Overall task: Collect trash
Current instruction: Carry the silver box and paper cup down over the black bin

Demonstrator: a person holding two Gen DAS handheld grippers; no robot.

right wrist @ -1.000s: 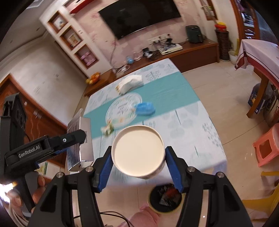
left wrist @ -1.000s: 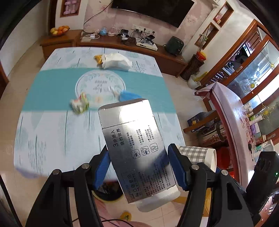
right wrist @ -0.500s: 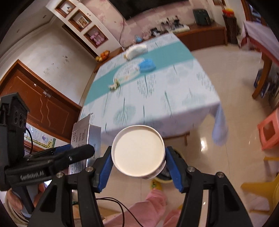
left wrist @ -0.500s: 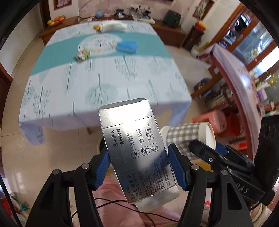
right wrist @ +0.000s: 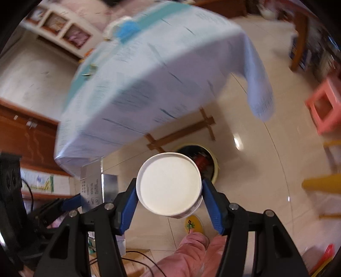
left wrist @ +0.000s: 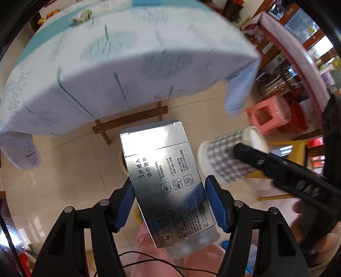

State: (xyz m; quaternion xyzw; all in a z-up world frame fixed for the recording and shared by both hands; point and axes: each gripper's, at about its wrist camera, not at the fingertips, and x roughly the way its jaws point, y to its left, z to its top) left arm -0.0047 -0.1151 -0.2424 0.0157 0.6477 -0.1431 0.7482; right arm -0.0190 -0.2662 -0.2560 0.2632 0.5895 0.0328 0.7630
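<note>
Both loads sit high over the floor, so the sound way to finish, I judge, is to bring each one over the bin's mouth before letting go, cup first since it hangs closest

Nearest, the left gripper (left wrist: 170, 202) is clamped on a silver box (left wrist: 168, 185) by its long sides, the box pointing to 12 o'clock, tipped slightly left

The right gripper (right wrist: 169, 204) grasps a checked cup (right wrist: 169, 183) across its body, mouth towards the camera; in the left view it lies at 3 o'clock of the box, apart from it

Just beyond the cup, at 1 o'clock, the bin (right wrist: 214, 170) stands on the floor, half hidden

Further off, the table (right wrist: 149, 81) bears leftover scraps (left wrist: 82, 16) at its far end
</note>
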